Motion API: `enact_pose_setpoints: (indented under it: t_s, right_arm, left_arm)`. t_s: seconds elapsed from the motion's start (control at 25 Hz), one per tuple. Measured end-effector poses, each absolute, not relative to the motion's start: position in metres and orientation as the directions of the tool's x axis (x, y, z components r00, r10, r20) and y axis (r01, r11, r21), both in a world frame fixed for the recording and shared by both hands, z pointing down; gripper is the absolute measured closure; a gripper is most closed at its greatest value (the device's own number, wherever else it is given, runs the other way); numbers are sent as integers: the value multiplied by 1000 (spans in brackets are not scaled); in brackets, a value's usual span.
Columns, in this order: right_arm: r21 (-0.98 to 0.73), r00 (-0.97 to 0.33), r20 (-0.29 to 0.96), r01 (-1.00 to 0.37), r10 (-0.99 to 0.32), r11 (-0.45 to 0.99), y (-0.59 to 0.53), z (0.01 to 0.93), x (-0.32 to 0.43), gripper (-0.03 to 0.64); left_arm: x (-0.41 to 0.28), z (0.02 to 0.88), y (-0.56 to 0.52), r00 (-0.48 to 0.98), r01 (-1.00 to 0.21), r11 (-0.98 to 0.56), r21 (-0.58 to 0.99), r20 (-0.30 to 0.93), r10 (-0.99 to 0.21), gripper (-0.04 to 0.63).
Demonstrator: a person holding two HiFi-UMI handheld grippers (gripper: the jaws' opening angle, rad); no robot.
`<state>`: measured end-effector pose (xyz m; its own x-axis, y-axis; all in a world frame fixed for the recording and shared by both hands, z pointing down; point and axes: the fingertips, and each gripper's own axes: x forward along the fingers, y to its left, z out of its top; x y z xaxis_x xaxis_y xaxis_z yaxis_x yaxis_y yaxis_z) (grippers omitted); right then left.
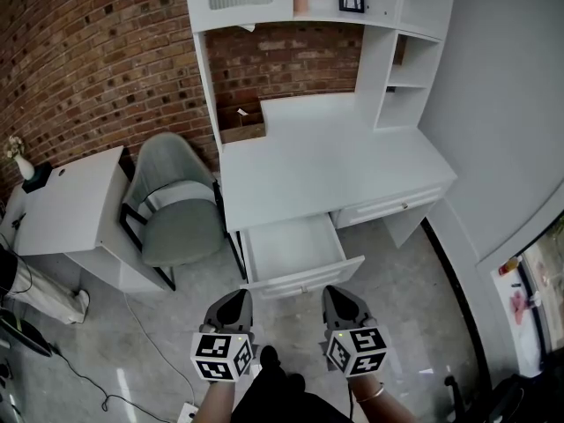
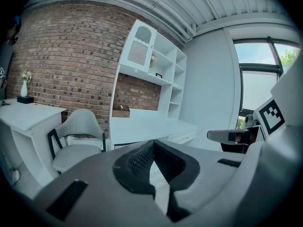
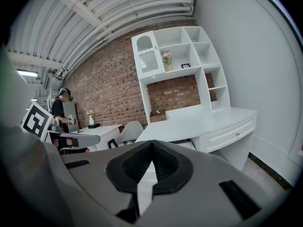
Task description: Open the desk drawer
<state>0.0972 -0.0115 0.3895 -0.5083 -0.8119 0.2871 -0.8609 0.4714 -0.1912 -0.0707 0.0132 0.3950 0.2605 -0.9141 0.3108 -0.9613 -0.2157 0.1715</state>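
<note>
The white desk (image 1: 326, 161) has its left drawer (image 1: 293, 247) pulled out, with nothing showing inside; the front panel (image 1: 307, 277) faces me. The right drawer (image 1: 389, 208) with a small knob stays flush in the desk. Both grippers hover just short of the open drawer's front, touching nothing. My left gripper (image 1: 233, 298) is shut and empty, below the panel's left end. My right gripper (image 1: 340, 293) is shut and empty, below its right end. In the left gripper view the left gripper (image 2: 154, 142) has its tips together, and the right gripper (image 3: 152, 141) does too in its own view, facing the desk (image 3: 199, 121).
A grey-green chair (image 1: 174, 211) stands left of the desk, and a small white table (image 1: 70, 199) lies further left. A wooden box (image 1: 242, 123) sits at the desk's back corner. A cable (image 1: 141, 337) runs over the floor. A person (image 3: 59, 109) stands far left in the right gripper view.
</note>
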Motion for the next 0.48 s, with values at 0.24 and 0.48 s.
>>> enact_pose_setpoints:
  t_s: [0.24, 0.48]
  right_arm:
    - [-191, -510, 293, -860, -809, 473, -8, 389, 98, 612]
    - [-201, -516, 284, -856, -808, 476, -4, 390, 97, 612]
  left_arm:
    - [-71, 389, 16, 256, -963, -213, 166, 306, -917, 586]
    - [-73, 390, 16, 258, -964, -222, 146, 315, -914, 586]
